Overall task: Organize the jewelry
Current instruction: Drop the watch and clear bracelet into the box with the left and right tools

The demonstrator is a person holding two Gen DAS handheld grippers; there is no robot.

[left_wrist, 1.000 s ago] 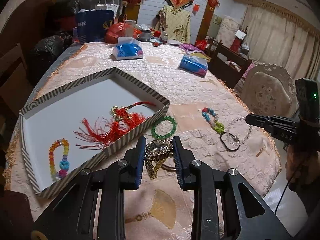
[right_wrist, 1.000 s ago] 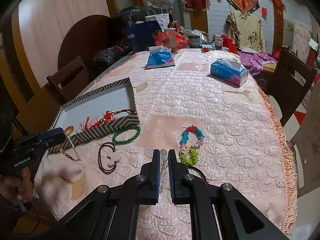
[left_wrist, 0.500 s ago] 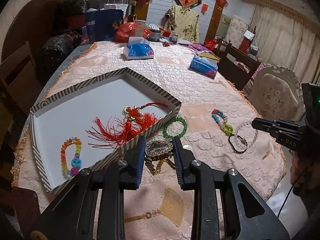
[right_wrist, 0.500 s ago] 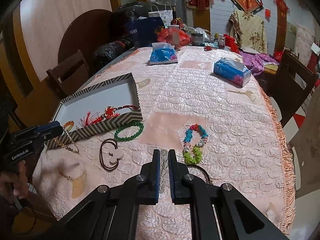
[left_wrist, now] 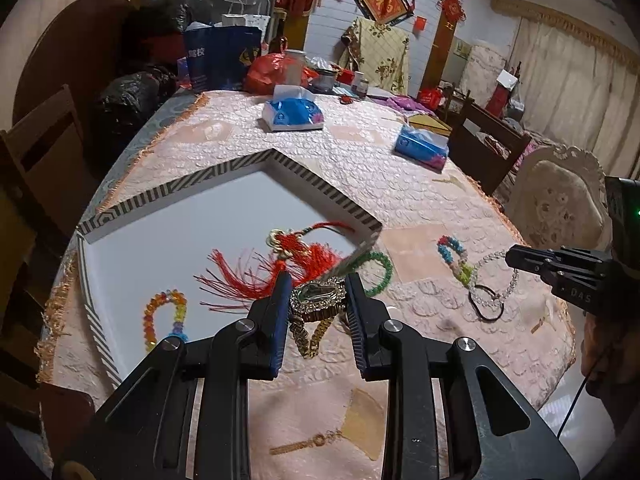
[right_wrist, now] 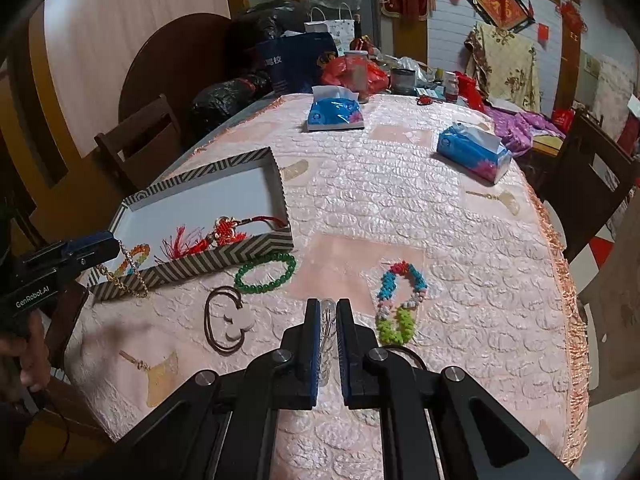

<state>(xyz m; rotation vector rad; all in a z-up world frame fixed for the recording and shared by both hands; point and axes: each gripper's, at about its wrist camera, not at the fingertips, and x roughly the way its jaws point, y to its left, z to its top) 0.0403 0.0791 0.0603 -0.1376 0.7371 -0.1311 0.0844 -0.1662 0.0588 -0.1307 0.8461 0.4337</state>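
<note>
Now the left tool (left_wrist: pixel 316 298) pinches the gold watch (left_wrist: pixel 318 298) just beside the tray (left_wrist: pixel 224 176); right tool (right_wrist: pixel 328 316) clamps clear beads (right_wrist: pixel 328 312).

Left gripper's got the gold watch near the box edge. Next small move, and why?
Probably carry it on over the striped rim and lower it onto the bare white floor of the box. The left gripper is shut on the gold watch, whose band dangles just outside the box wall, while the red tassel and rainbow bracelet already lie inside.

Right hand-held gripper (right_wrist: pixel 328 312) pinches clear bead bracelet (right_wrist: pixel 327 322).
</note>
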